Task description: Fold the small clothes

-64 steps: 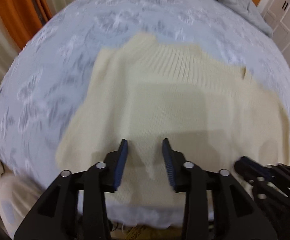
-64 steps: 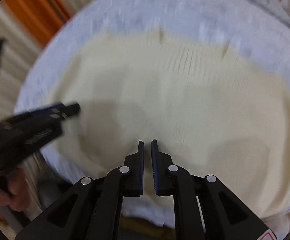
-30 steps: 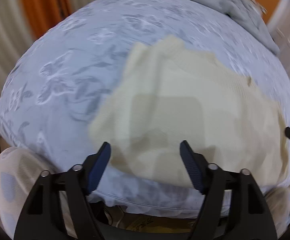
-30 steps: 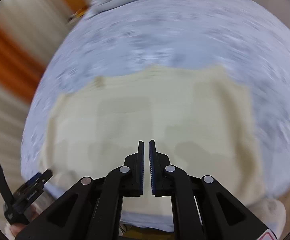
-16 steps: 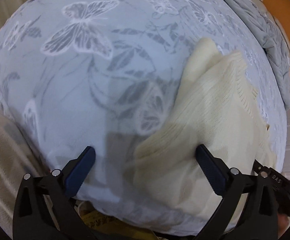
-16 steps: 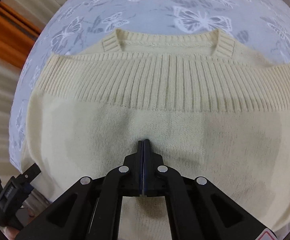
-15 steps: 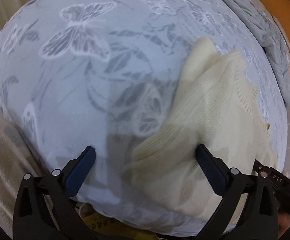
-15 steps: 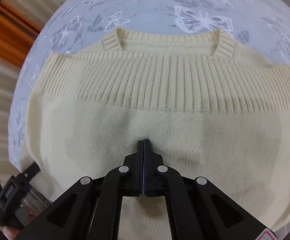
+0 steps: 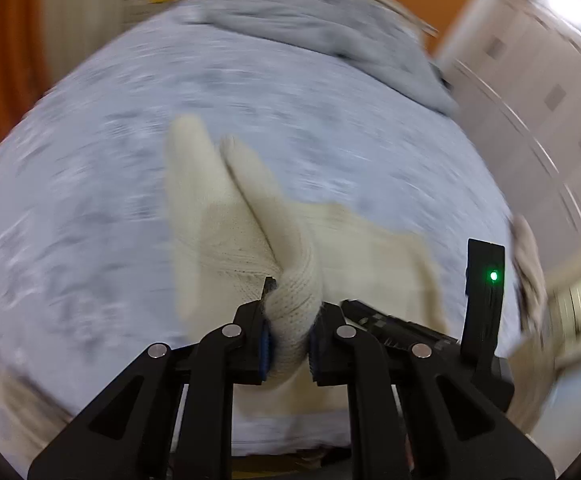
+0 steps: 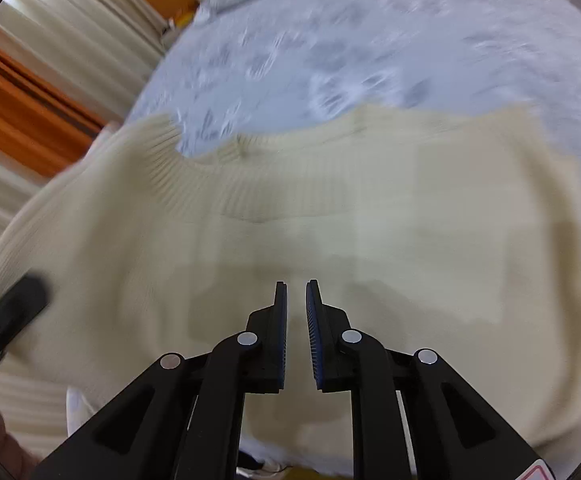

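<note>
A cream knitted sweater [image 10: 330, 216] lies on a bed with a pale blue butterfly-print cover [image 10: 370, 40]. My left gripper [image 9: 288, 344] is shut on a bunched fold of the sweater [image 9: 226, 216] and lifts its left side off the bed. In the right wrist view the sweater's left part rises up toward the left gripper [image 10: 6, 320]. My right gripper [image 10: 296, 300] hovers over the sweater's middle, its jaws a narrow gap apart and empty. The right gripper [image 9: 410, 328] also shows at the lower right of the left wrist view.
A grey quilt [image 9: 330, 28] is heaped at the far end of the bed. White wardrobe doors [image 9: 550, 80] stand to the right. Orange and cream curtains [image 10: 30, 92] hang to the left. The bed's near edge [image 9: 290, 436] runs just below the grippers.
The left gripper closed from wide open onto the sweater's left edge and raised it. The right gripper's jaws parted slightly, and it pulled back from the fabric.
</note>
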Tool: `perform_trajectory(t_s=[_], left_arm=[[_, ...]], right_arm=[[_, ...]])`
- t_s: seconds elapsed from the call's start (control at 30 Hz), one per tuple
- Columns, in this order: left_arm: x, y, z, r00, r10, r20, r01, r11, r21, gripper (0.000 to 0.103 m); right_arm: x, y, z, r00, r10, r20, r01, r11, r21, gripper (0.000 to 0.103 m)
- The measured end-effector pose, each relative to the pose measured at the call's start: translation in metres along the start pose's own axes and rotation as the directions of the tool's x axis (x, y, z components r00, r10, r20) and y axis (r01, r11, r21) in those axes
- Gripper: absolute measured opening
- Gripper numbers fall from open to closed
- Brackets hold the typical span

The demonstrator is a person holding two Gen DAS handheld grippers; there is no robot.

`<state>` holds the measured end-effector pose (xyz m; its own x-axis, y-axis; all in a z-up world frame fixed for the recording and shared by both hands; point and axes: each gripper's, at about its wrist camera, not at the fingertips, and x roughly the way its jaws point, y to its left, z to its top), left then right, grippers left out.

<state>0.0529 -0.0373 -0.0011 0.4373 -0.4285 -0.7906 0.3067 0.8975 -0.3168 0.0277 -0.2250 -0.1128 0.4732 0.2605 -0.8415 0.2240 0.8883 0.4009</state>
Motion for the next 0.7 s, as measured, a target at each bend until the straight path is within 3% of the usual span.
perform_trajectory(t_s=[0.07,0.17,0.23,0.3,0.33,0.37,0.4,0.5,0.6,0.7], left_arm=[[0.018,-0.039,-0.007,0.999,-0.014,-0.033,0.017,0.996,0.082,0.012],[0.058,-0.094,-0.036,0.99,-0.022,-0.142,0.049,0.98,0.191,0.013],[0.096,-0.119,-0.067,0.978,0.042,-0.206,0.02,0.957,0.29,0.016],[0.107,-0.126,-0.09,0.974,0.15,-0.169,-0.078,0.926,0.369,0.023],[0.099,-0.125,-0.097,0.98,0.149,-0.128,-0.09,0.921,0.378,0.03],[0.089,-0.122,-0.102,0.986,0.124,-0.11,-0.074,0.923,0.377,0.054],[0.073,-0.115,-0.107,0.994,0.069,-0.082,-0.034,0.926,0.375,0.077],[0.032,-0.09,-0.117,1.0,0.026,0.012,-0.028,0.921,0.389,0.089],[0.021,-0.07,-0.126,0.992,0.112,0.053,-0.124,0.908,0.401,0.09],[0.027,-0.04,-0.128,0.981,0.192,0.013,-0.185,0.922,0.339,0.09]], right_arm=[[-0.026,-0.031,-0.012,0.997,-0.068,0.025,0.067,0.998,0.013,0.015],[-0.058,-0.087,-0.033,0.989,-0.141,0.033,0.138,0.986,0.09,0.018],[-0.07,-0.112,-0.044,0.991,-0.131,0.032,0.125,0.982,0.145,0.021],[-0.078,-0.125,-0.052,0.991,-0.13,0.032,0.123,0.977,0.174,0.032],[-0.082,-0.125,-0.056,0.991,-0.129,0.037,0.12,0.977,0.173,0.037],[-0.083,-0.124,-0.057,0.992,-0.118,0.042,0.109,0.98,0.166,0.046],[-0.083,-0.12,-0.057,0.994,-0.099,0.048,0.09,0.983,0.157,0.053],[-0.079,-0.104,-0.052,0.998,0.027,0.051,-0.035,0.988,0.149,0.066],[-0.057,-0.072,-0.033,0.986,0.167,0.009,-0.166,0.975,0.15,0.07],[-0.026,-0.038,-0.014,0.97,0.233,-0.072,-0.222,0.965,0.139,0.073]])
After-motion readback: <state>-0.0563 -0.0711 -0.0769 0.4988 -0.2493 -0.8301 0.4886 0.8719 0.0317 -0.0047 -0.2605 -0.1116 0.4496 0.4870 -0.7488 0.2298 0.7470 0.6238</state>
